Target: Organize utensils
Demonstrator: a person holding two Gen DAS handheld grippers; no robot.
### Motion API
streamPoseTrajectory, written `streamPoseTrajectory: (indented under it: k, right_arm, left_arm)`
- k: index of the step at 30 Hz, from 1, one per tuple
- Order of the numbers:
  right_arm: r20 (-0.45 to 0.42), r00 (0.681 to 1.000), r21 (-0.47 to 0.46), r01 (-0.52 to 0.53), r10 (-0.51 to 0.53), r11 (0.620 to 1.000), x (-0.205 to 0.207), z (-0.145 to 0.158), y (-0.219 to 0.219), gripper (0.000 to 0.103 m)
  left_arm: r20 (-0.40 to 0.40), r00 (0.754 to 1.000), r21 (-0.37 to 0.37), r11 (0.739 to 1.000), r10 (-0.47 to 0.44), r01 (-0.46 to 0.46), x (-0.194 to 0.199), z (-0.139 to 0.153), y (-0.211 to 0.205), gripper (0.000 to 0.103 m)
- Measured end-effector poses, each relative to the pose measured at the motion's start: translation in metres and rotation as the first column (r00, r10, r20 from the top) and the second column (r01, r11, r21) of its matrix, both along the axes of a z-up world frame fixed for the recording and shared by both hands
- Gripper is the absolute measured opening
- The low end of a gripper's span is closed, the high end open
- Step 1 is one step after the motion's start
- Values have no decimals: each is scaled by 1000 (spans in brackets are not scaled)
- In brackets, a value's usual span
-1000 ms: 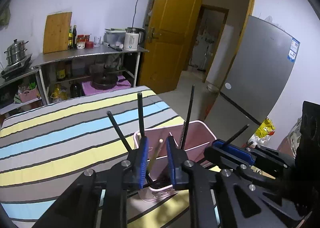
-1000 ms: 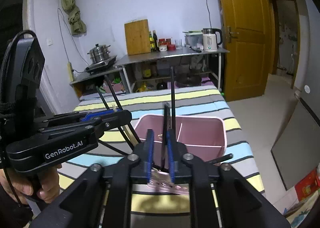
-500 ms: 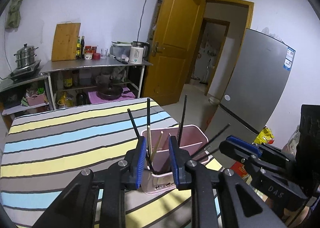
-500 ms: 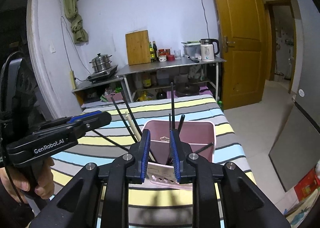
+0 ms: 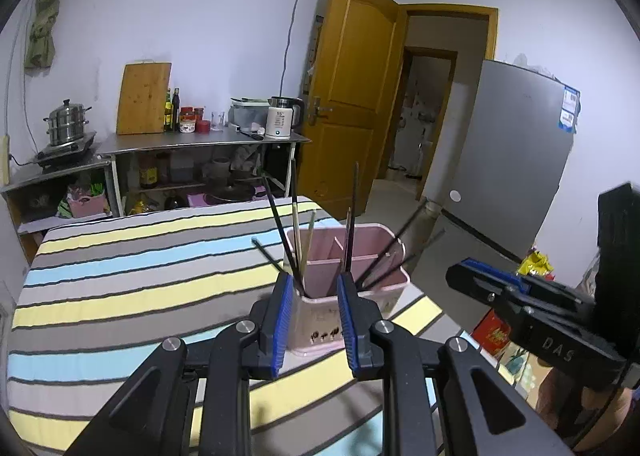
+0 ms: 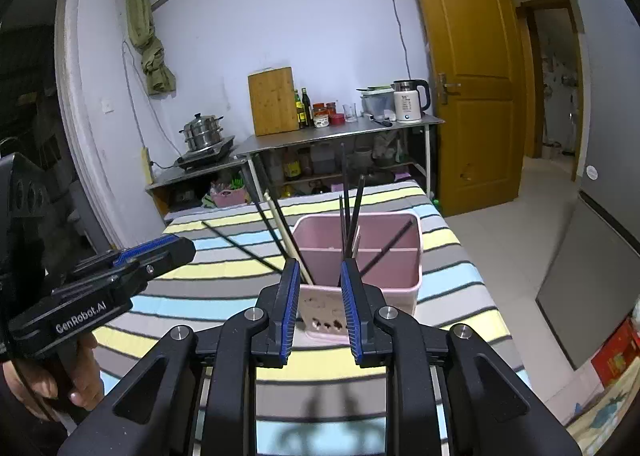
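The pink holder (image 5: pixel 347 276) full of chopsticks (image 5: pixel 295 234) stands on the striped worktop (image 5: pixel 120 268), near its edge. The left tool (image 5: pixel 313 310) and the right tool (image 6: pixel 320 306) both have their fingers apart with nothing in them. The right one's fingers have just been opening.

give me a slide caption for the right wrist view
Right gripper, open and empty, faces a pink utensil holder of chopsticks on a striped table.
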State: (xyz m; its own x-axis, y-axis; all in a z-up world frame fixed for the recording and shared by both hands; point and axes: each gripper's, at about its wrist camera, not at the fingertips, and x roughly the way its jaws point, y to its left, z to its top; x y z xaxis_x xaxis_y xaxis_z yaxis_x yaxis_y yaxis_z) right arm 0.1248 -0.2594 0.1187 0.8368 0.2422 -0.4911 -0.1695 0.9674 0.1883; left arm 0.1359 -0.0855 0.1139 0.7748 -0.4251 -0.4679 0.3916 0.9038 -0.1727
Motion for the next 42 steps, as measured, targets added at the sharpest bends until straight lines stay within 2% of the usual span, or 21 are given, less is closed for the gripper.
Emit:
streamPoseTrajectory:
  k: [4,16,42]
  right_arm:
    - [1,1000,-7,-7,7,1000,-13,-8,5,22]
    - [-8,1000,-23,-12,11,1000,-45,-34,12,22]
    - [-15,1000,-27,-8,8,1000,-53,-43,11,23]
  left_arm:
    - [22,1000,21,1000,8,-8,-15,-13,-2,23]
    - [2,999,43,998,41,-41,-46,-50,3,23]
    - [38,999,44,998,39,-41,-58,-52,-1,23]
